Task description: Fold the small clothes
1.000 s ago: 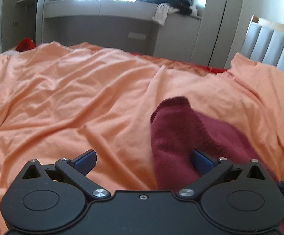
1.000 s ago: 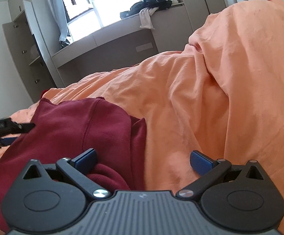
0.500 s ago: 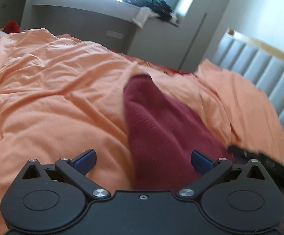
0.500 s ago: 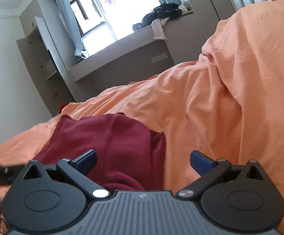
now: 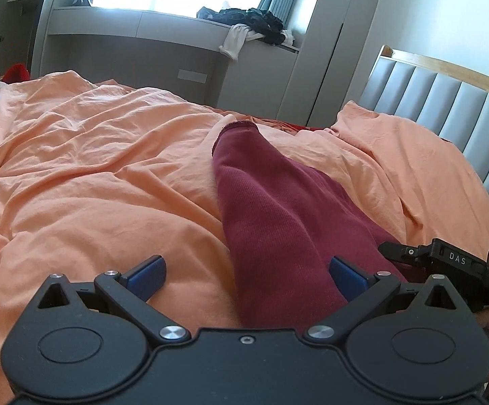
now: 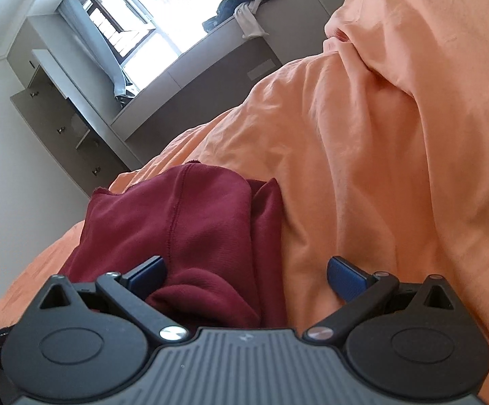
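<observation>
Here, a dark red garment [image 5: 278, 216] lies on a rumpled orange bedcover [image 5: 85, 175]. The left gripper [image 5: 247, 271] and right gripper [image 6: 246, 271] both have their jaws spread wide, gripping nothing.

maroon garment [image 5: 278, 222]: near end hidden behind left gripper body | right gripper [image 5: 447, 260]: cut by frame edge

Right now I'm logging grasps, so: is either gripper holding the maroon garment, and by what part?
Nothing is held. The left gripper and right gripper are both open, with the maroon garment lying between the spread fingers on the orange duvet.
</observation>
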